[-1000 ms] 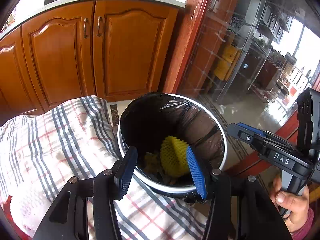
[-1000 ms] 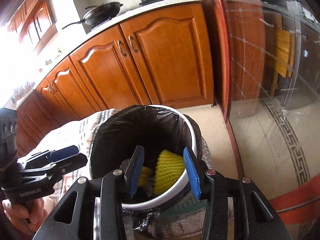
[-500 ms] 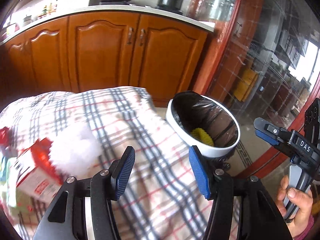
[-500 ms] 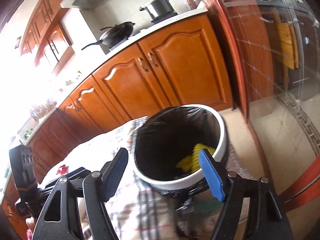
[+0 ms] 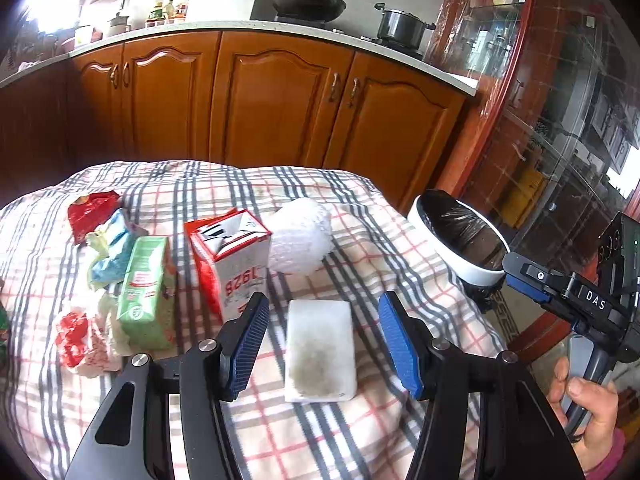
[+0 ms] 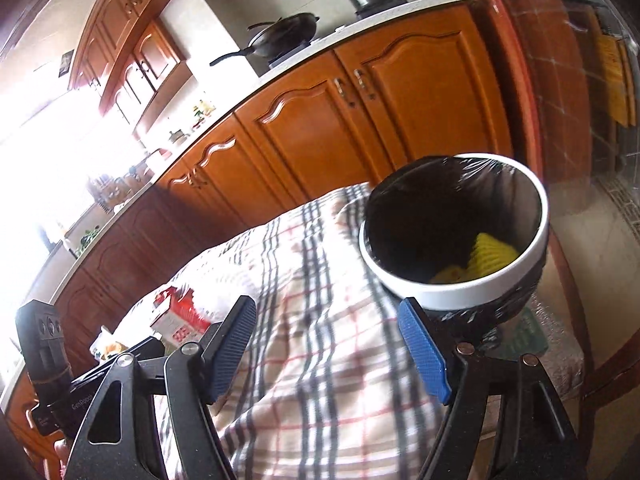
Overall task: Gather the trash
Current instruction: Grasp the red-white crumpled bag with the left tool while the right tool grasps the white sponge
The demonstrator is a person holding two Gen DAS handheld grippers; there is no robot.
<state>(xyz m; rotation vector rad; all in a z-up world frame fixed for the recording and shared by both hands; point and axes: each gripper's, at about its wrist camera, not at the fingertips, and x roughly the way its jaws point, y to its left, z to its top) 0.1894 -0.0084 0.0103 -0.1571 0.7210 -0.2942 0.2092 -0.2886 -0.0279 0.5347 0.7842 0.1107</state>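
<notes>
The left gripper [image 5: 323, 346], fingers open, straddles the white foam block [image 5: 321, 351] – likely light, stiff, crushable; take its long sides. Bin [image 5: 460, 240] at 2 o'clock. Right gripper [image 6: 326, 354] open too.

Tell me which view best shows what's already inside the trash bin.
The right wrist view: it looks down into the trash bin, showing yellow foam netting against the black liner. The left wrist view sees the bin from the side, showing only liner.
</notes>
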